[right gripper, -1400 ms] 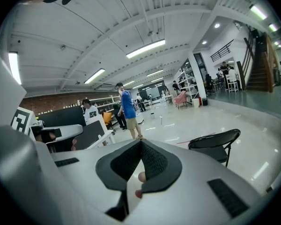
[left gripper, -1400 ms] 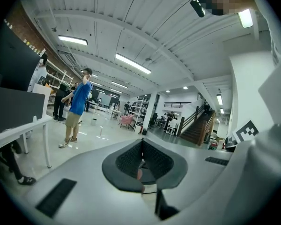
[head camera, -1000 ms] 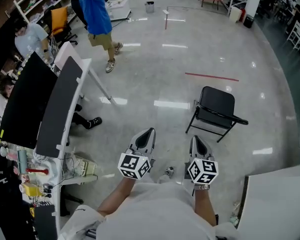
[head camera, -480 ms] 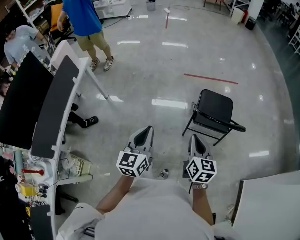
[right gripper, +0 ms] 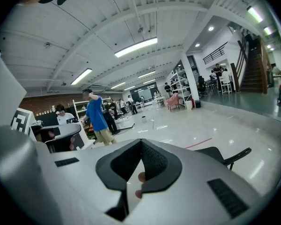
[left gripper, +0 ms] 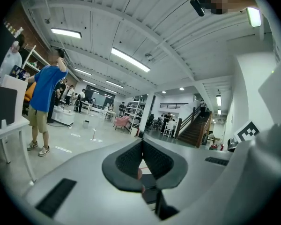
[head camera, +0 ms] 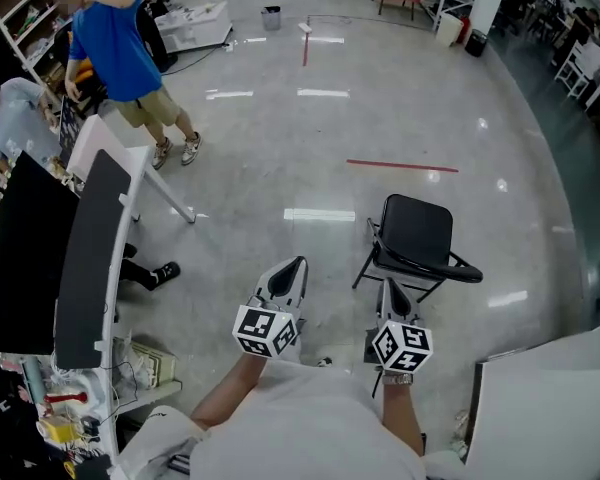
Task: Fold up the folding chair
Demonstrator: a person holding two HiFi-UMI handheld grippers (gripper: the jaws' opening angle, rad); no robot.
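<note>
Ahead, the glossy floor (head camera: 280, 158) lies wide and bare, crossed by a red tape line (head camera: 400, 165) beyond the folding chair (head camera: 417, 233). On the left a white counter (head camera: 130, 183) with black panels hems the path, and a person in a blue shirt (head camera: 120, 43) stands past its far end. A white slab (head camera: 550, 398) fills the lower right corner. The chair stands apart from both, with room all round.

Compared with a second ago, the chair sits lower and further left in the head view, so its near left leg now lies just beside the right gripper (head camera: 388, 284). The tape line has slid down and the person has drifted left.

The chair is unfolded on its legs. Its broad black panel faces up at the head camera, and a thin dark bar runs along its near edge, down toward the right. Thin legs show at its left side. Which way the seat faces cannot be told.

The left gripper (head camera: 298, 262) and the right one both have their jaws pressed together on nothing, side by side short of the chair.
</note>
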